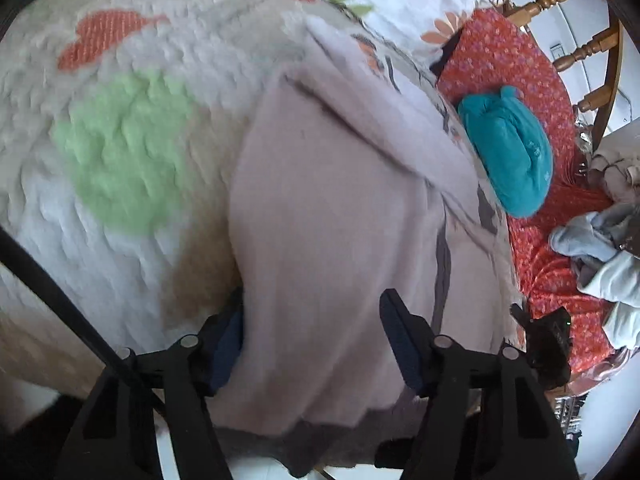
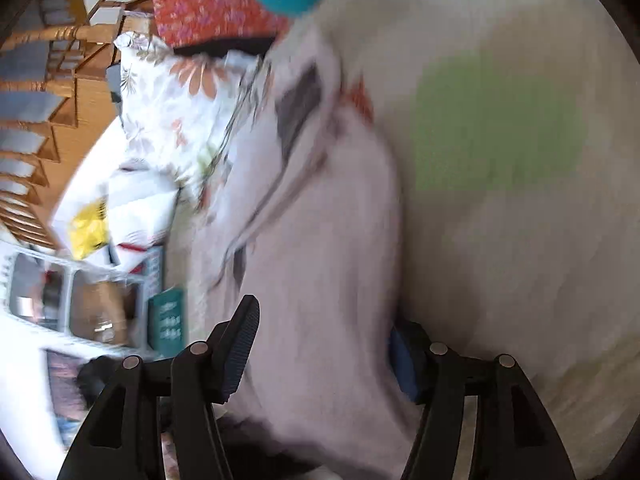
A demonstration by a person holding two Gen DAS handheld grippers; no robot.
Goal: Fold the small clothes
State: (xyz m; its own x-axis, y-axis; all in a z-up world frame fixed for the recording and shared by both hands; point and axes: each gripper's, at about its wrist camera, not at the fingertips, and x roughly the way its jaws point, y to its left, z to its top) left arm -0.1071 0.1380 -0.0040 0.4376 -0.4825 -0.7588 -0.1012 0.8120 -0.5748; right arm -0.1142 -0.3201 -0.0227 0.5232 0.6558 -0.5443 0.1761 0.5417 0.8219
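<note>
Left wrist view: the left claw [image 1: 312,336] stands partly open over the pale lilac garment [image 1: 340,208], which lies spread on a white textured blanket [image 1: 120,184] with green and orange patches. The cloth runs between the two fingers, which look apart from it and not pressed together. Beyond the garment's far edge a folded teal garment [image 1: 508,148] rests on a red flowered cloth [image 1: 532,64], and a heap of grey clothes [image 1: 600,248] lies to the right.

Right wrist view, blurred: the right claw [image 2: 320,348] is likewise partly open, the lilac garment passing between its fingers without a visible pinch. The teal garment sits at the top edge, a wooden chair [image 2: 52,36] to the left
</note>
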